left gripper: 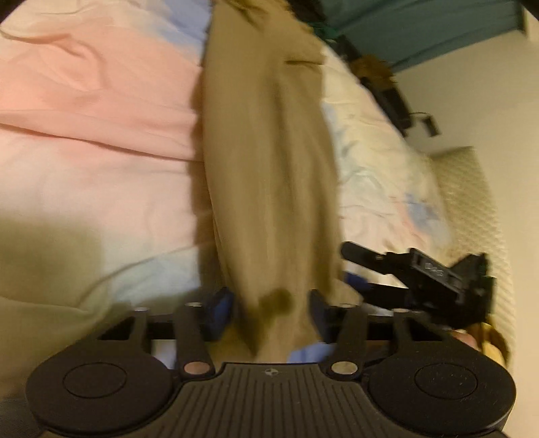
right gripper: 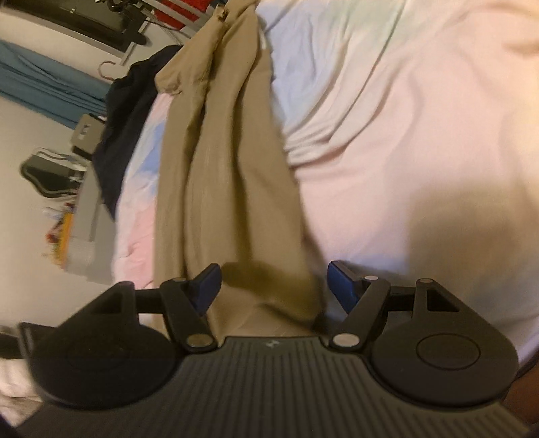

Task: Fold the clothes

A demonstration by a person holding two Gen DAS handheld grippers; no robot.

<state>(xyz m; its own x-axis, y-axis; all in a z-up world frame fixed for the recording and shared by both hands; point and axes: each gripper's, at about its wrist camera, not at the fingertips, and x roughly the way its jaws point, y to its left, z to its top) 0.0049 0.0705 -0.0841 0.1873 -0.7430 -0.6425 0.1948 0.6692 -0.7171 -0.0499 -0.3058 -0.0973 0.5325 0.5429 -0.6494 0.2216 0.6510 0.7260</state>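
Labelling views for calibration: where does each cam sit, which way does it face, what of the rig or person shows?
Left wrist: on the left gripper, looking down along tan trousers on the pastel bedding; own blue pads, right gripper at right.
Right wrist: on the right gripper, looking down along the trousers; own open pads only.
Shared: trousers, bedding, teal curtain.

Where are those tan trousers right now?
The tan trousers lie stretched lengthwise on the pink bedsheet in both views, their near end between each claw's blue fingers, with dark clothing to their left.
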